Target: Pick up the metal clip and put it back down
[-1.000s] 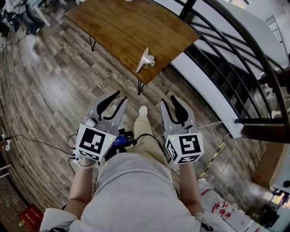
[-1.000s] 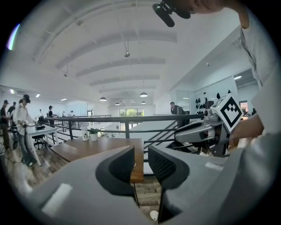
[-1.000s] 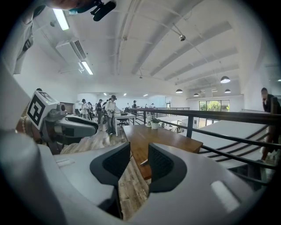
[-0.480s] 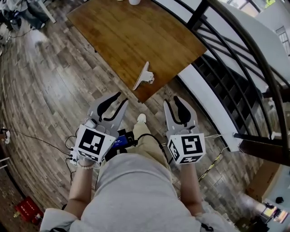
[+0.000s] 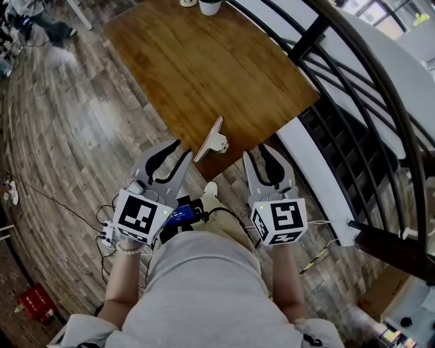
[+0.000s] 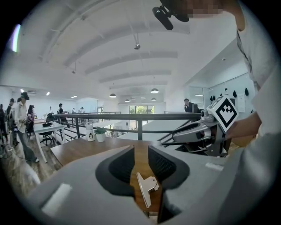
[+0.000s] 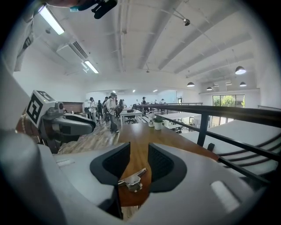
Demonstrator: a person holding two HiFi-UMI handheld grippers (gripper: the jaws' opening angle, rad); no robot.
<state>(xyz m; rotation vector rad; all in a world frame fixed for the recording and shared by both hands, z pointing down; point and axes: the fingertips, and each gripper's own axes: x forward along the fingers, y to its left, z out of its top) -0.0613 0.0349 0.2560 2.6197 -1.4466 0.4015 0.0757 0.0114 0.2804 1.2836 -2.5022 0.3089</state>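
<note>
- The left tongs [image 5: 181,147] hang over the wooden floor [image 5: 68,143], just short of the near edge of the worktop [image 5: 204,61]. Their jaws are spread with a clear gap, and nothing is pinched between them.
- The metal clip [image 5: 211,139] lies on the near corner of the worktop, ahead of both tongs and between them, nearer the tips of the left tongs. Its long flat plate points away along the worktop, and its levers stick out on the side facing the right tongs. It touches neither pair.
- In the left gripper view the clip shows through the gap of the left tongs, ahead and slightly right, clear of both pads.
- The right tongs [image 5: 256,151] also hang just short of the worktop's near edge. Their jaws are parted and hold nothing. In the right gripper view the clip sits ahead and a little left, beyond the pads.
- Far ahead of both tongs, at the far end of the worktop, stands a small potted plant [image 5: 209,6].
- To the right of the right tongs runs a black railing [image 5: 353,88].
</note>
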